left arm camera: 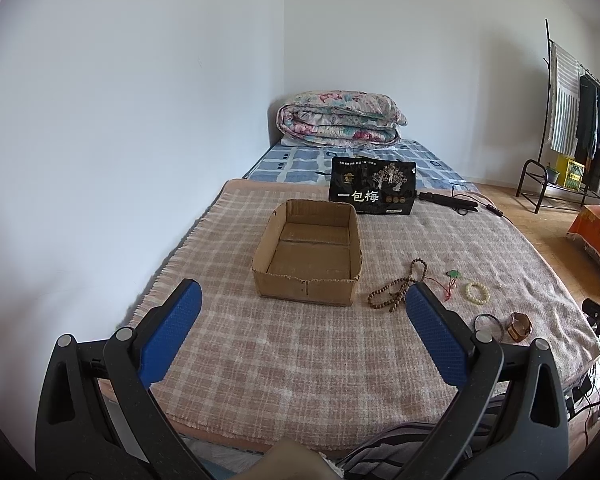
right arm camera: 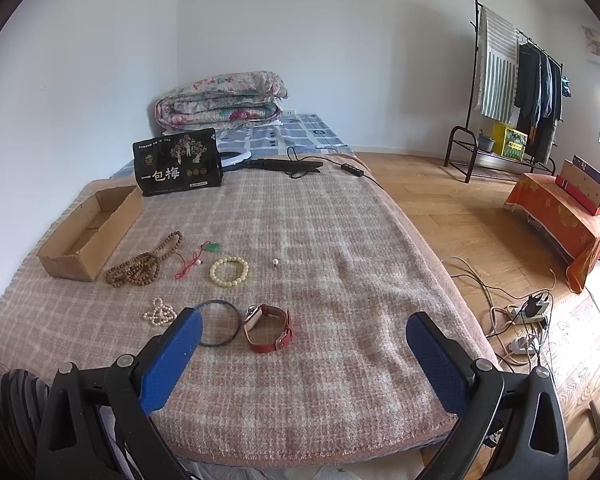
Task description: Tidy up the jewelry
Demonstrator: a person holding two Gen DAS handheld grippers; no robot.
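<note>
Right wrist view: both claws, left [left arm camera: 303, 334] and right [right arm camera: 304, 364], gape empty; the loose bead string [right arm camera: 140, 266] could snag the blanket [right arm camera: 340, 240].

Black-framed tongs [left arm camera: 302, 312] [right arm camera: 304, 340], blue textured pads [right arm camera: 172, 360], silver pivot screws.

The blanket [right arm camera: 320, 240] was pink-and-cream plaid, the cardboard box [left arm camera: 308, 250] plain brown, the long bead string [right arm camera: 140, 266] dark brown, the bead bracelet [right arm camera: 229, 271] cream, the watch [right arm camera: 269, 328] red-strapped, and the gripper fingers [right arm camera: 172, 356] blue.
</note>
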